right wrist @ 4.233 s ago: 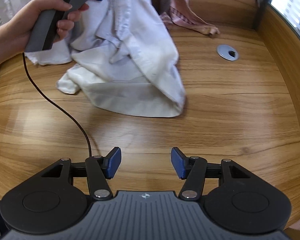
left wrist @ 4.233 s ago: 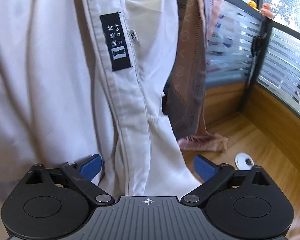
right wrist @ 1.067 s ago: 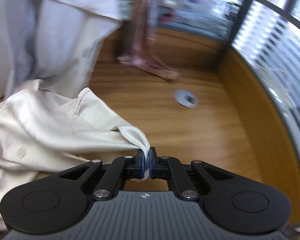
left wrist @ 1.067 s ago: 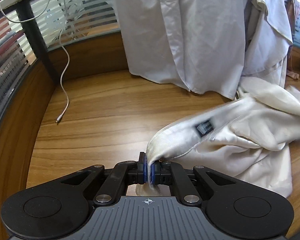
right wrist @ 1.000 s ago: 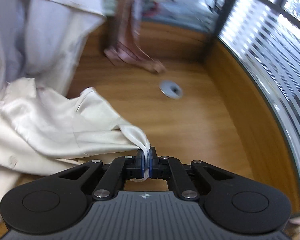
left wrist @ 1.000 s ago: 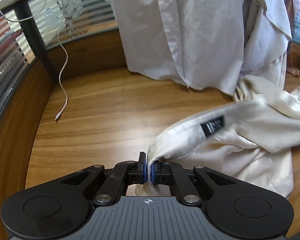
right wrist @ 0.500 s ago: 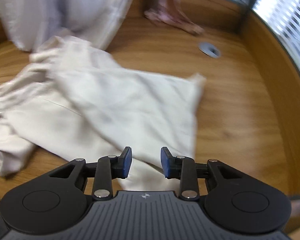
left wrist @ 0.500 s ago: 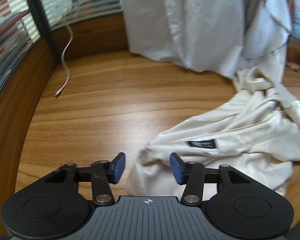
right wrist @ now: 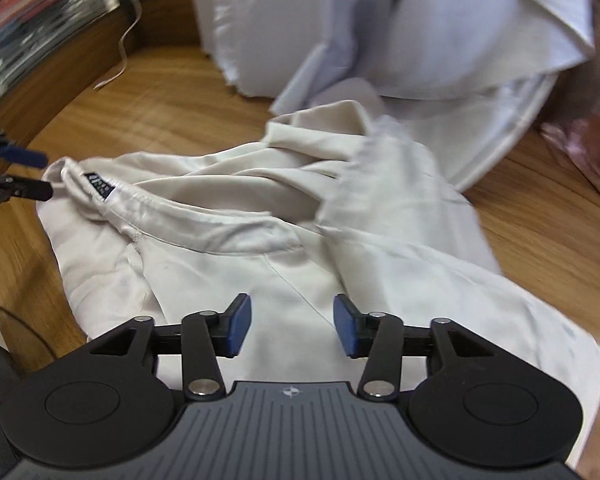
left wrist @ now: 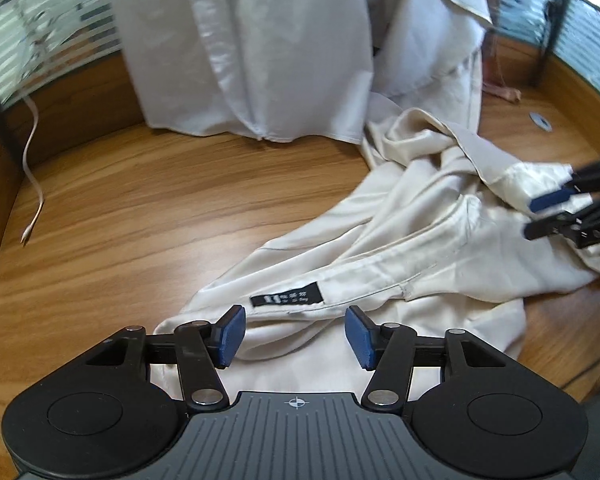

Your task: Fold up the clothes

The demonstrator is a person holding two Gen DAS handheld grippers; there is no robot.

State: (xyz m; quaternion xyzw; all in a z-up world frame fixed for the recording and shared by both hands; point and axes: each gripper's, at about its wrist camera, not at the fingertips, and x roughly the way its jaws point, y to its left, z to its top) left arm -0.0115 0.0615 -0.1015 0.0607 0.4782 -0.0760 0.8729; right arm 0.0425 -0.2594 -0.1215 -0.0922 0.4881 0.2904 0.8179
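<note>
Two claws hang over one cream garment (left wrist: 432, 248) that lies crumpled on the wooden tabletop (left wrist: 140, 208), its waistband and black label (left wrist: 287, 299) turned up toward the near edge; the left claw (left wrist: 296, 335) has just been opening and its blue pads now stand wide apart above the band by the label, with cloth beneath them but nothing pinched; the right claw (right wrist: 292, 330) has likewise just been opening and hovers with its pads spread over the flat lower panel of the same garment, holding nothing.

Several things could go wrong from here, as I judge it; the garment is far from flat, with a ridge of bunched folds across its middle, so a fold begun now would likely lock those creases in; a pinch at the band may gather more than one layer, which would drag the whole heap instead of a single edge; the cloth looks smooth and slippery, so a shallow bite might slide off on the lift; white shirts (left wrist: 252, 48) hang just behind and touch the far folds, so a wide sweep could snag them; the white cable (left wrist: 34, 184) lies well apart at the left and seems no threat.
</note>
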